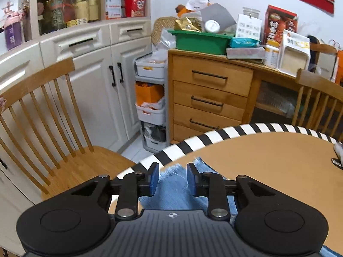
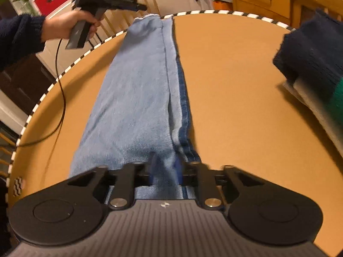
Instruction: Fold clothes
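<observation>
Jeans (image 2: 137, 90), light blue, folded lengthwise into one long strip, lying on the round brown table (image 2: 235, 85) from the upper middle of the right wrist frame down to its lower middle, far hem close to the striped table rim. Judged step: both ends being taken for the next cross fold, leg end toward waist end or the reverse. Right gripper (image 2: 165, 171) at the lower middle of its frame, jaws drawn narrow with the near end of the denim between the blue pads, blurred, so appears pinched on the cloth. Left gripper (image 1: 172, 178) at the lower centre of its own frame, partly open, blue pads (image 1: 154, 180) apart with the frayed hem under the gap, not pressing on it as far as visible; holding nothing. Same left gripper also visible at the upper left of the right wrist frame, carried by a hand (image 2: 64, 25) in a dark sleeve, above the far end. Next move probably calls for lowering the left pads onto the hem and closing, then lifting both ends together without pulling the layers askew. Dark knitted garment (image 2: 313, 51) at the right edge, well apart from the jeans.
</observation>
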Tool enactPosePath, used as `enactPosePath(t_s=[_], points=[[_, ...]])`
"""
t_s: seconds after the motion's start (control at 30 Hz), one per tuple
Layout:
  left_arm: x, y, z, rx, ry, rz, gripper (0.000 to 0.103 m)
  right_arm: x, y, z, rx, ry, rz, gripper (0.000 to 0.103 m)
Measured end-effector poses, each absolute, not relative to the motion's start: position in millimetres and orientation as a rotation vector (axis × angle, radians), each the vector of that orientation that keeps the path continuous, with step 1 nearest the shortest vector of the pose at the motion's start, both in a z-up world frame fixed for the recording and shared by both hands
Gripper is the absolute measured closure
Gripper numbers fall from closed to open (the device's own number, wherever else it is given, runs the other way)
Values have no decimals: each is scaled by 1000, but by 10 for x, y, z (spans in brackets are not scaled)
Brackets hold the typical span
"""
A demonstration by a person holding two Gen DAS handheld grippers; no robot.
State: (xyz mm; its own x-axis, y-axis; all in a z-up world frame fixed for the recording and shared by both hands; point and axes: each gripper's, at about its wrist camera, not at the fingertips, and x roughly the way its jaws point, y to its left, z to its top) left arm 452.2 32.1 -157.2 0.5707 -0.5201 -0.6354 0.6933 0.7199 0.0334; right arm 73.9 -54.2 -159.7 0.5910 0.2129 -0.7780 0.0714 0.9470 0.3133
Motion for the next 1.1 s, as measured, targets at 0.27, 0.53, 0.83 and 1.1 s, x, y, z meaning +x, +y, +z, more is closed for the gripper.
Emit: enactPosePath(t_s=[0.27,0.53,0.83,1.1], points=[[4323,261,-1558,260,660,-810,50,641,-827,-1357,453,824,-42,103],[4180,250,-1640,284,739,-815,44,1317,-802,-1439,428,830,163,72],[4109,615,-1583,277,771,-785,34,1718,-876,-1730,559,974,129,102],[4188,684,-1549,251,788,-732,30,1460,-1198,-1625,729,823,34,102]])
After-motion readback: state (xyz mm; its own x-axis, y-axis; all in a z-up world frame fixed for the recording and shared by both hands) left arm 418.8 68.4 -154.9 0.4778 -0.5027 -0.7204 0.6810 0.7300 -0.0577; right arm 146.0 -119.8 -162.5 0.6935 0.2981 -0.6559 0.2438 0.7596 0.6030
